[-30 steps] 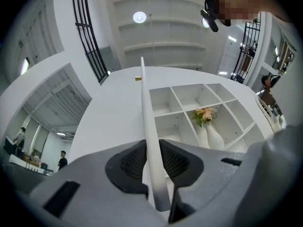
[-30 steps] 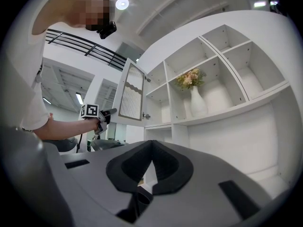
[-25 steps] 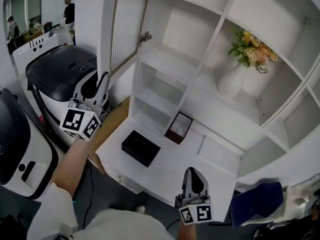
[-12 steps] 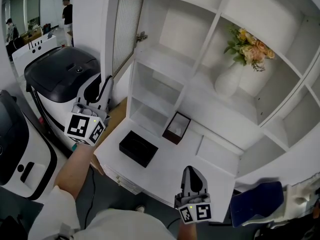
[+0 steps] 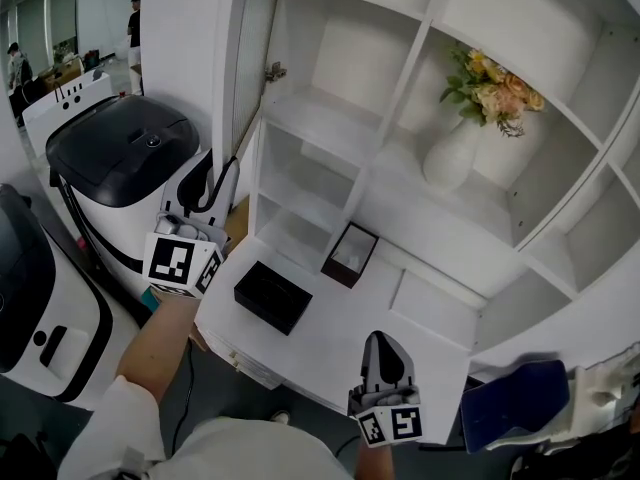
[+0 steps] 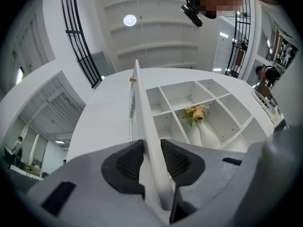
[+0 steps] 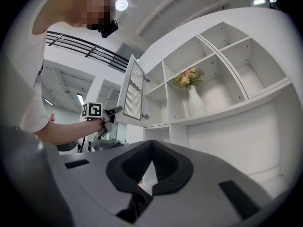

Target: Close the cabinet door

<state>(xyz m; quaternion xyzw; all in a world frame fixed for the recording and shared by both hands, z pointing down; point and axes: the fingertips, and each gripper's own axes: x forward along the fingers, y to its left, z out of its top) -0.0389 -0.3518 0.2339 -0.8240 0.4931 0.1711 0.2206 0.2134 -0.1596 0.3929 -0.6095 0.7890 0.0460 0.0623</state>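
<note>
The white cabinet door (image 5: 243, 63), with a ribbed panel, stands out edge-on from the shelf unit's left side. In the head view my left gripper (image 5: 216, 168) is at the door's lower edge. In the left gripper view the door's edge (image 6: 141, 103) runs between the two pads of that gripper (image 6: 151, 157), and both pads lie against it; the jaws have just been opening slightly. Low in front of the desk my right gripper (image 5: 386, 342) is shut with nothing in it; its pads (image 7: 163, 162) meet at the tip. The right gripper view shows the door (image 7: 132, 96) partly open.
A white vase of flowers (image 5: 452, 156) stands on a middle shelf. A black box (image 5: 270, 296) and a small dark frame (image 5: 350, 254) lie on the white desk (image 5: 420, 328). A black-topped machine (image 5: 120, 148) stands left of the cabinet. A blue seat (image 5: 515, 393) is at lower right.
My left gripper has moved right, toward the cabinet, and the door has swung with it to stand more edge-on. The right gripper has stayed put.
</note>
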